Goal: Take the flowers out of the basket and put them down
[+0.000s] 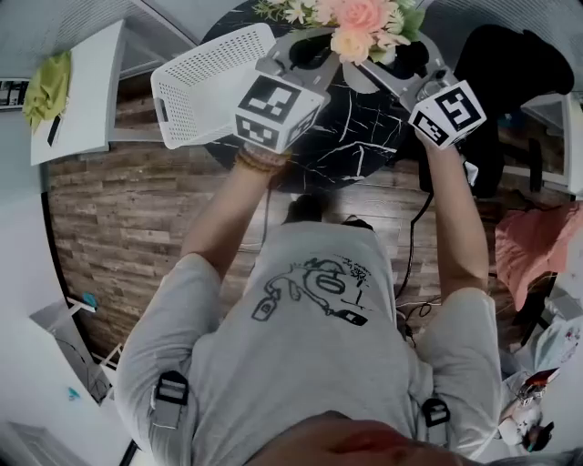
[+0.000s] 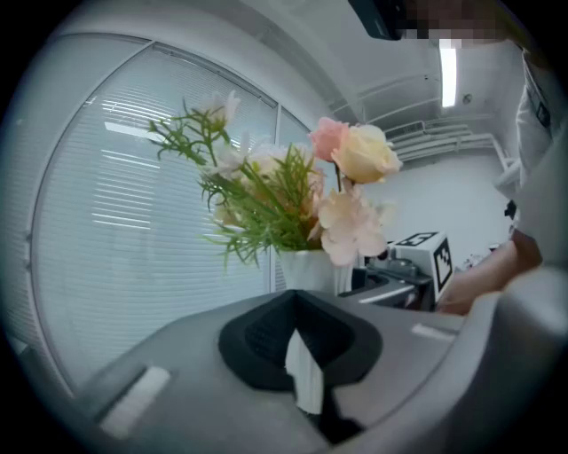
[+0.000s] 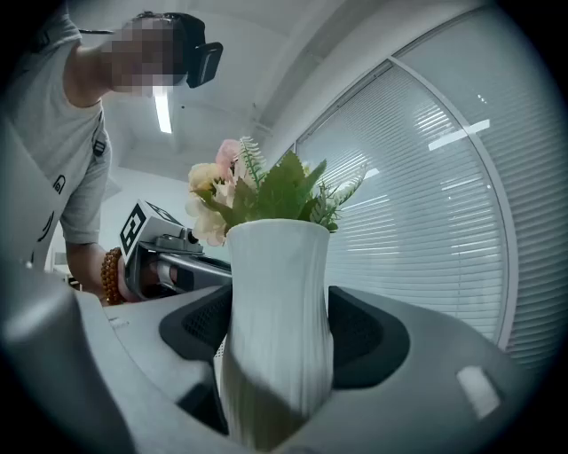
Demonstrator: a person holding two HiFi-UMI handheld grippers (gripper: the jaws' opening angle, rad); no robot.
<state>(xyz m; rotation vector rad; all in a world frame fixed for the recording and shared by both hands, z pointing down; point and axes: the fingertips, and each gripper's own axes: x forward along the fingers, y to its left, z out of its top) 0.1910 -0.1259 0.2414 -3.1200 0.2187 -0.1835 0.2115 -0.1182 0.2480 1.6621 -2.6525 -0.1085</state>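
A bunch of pink, cream and green flowers stands in a ribbed white vase, raised above the black marble table. My right gripper is shut on the vase body, one black pad on each side. The empty white perforated basket sits on the table's left part. My left gripper hovers just left of the bouquet with its pads together; a thin white strip shows at their seam. From the left gripper view the flowers and vase are close ahead, apart from its jaws.
A white side table with a green cloth stands at the left. A black chair with dark clothing is right of the table, a pink cloth below it. Window blinds lie behind the flowers.
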